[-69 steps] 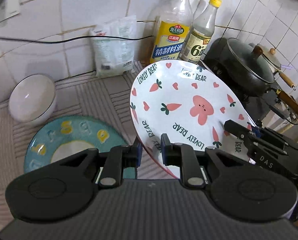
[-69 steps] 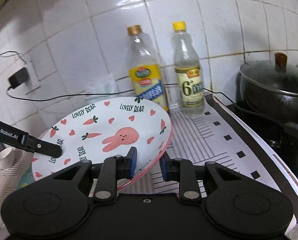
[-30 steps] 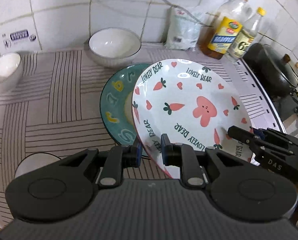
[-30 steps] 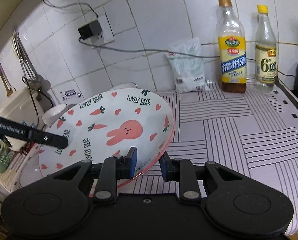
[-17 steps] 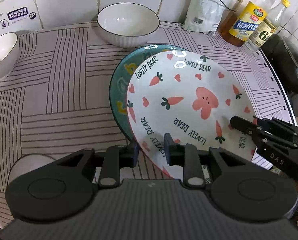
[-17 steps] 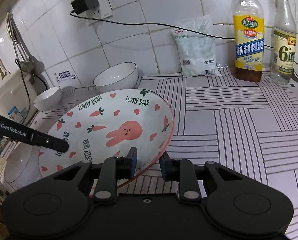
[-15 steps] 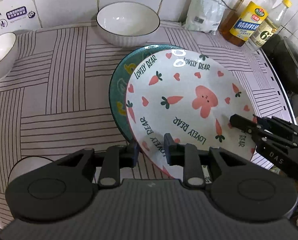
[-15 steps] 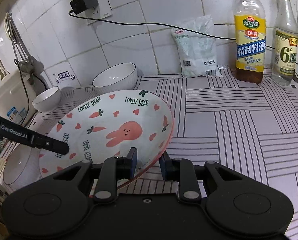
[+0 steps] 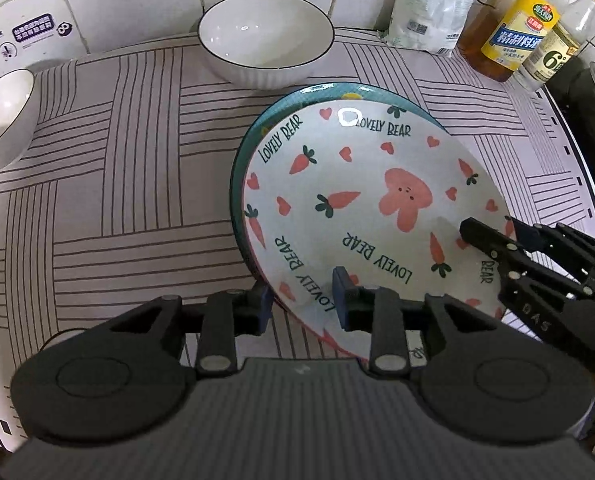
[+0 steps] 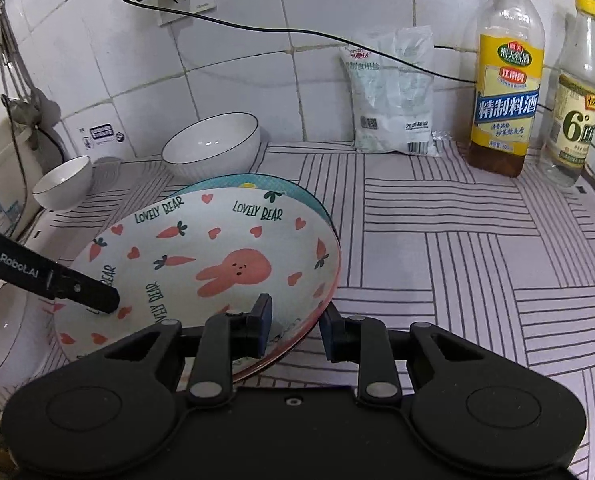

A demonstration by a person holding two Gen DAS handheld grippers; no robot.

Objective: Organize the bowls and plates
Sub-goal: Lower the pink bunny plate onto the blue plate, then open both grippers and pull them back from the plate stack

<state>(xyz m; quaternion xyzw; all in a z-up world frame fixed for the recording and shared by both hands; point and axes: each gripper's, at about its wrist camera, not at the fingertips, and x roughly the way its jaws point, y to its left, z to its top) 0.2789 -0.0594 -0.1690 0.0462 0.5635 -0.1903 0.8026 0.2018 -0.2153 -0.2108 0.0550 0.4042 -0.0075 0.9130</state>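
we've got the rabbit plate (image 9: 361, 208) down on the teal plate (image 9: 281, 100), overhanging toward five o'clock. left gripper (image 9: 303, 300) has just been loosening, rim between its fingers (image 9: 342, 294) with a gap; right gripper (image 10: 295, 330) easing off too. pull away crooked and a finger could drag the plate off-centre.

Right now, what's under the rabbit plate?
A teal plate: only its far rim shows past the rabbit plate. Its centre is covered, so I can't tell whether the two touch.
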